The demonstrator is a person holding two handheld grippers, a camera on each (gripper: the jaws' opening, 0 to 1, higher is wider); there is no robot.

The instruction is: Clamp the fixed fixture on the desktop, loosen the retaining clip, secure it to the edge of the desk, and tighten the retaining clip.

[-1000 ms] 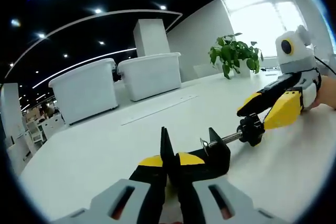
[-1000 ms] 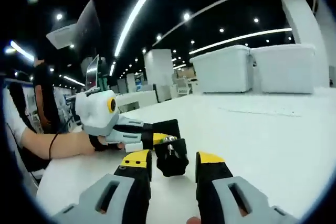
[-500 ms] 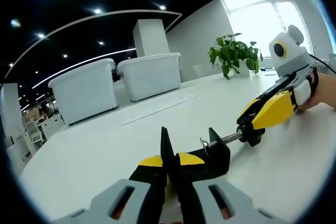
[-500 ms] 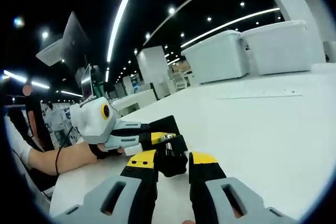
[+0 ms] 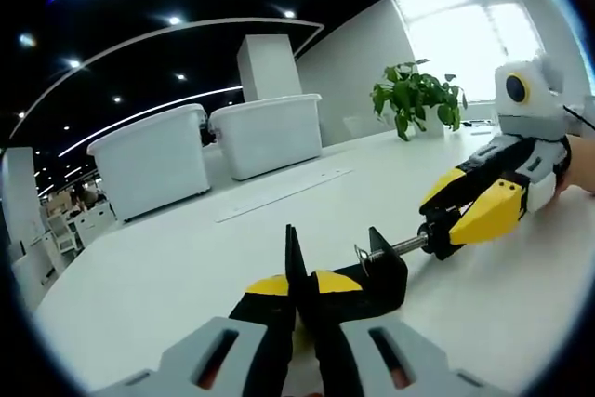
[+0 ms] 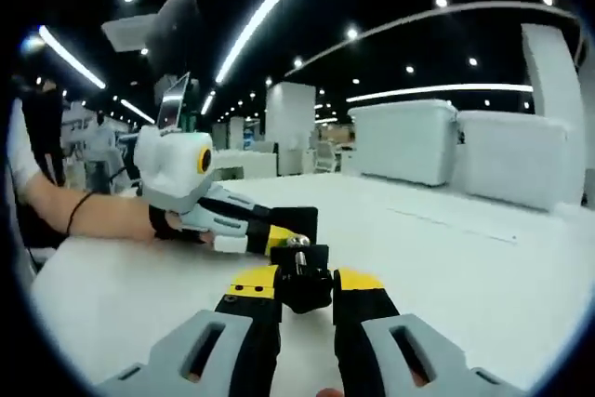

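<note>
White desk: broad surface carrying every item listed; a thin pale strip lies flat on it, well behind the work.

Two white storage bins, lidded, side by side at the far part of the desk; seen also in the right gripper view. No readable writing on either.

Potted green plant: stands at the far right of the desk, before a bright window.

Left gripper: jaws pressed together on the black body of the clamp; in the right gripper view it enters from the left, held by a person's hand.

Right gripper: jaws closed around the black knob, pads touching it on both sides; in the left gripper view it comes in from the right.

Black clamp fixture: rests on the desk, away from the edge, threaded screw pointing right.

Black knob: sits at the screw's outer end. No brand or label legible anywhere.
</note>
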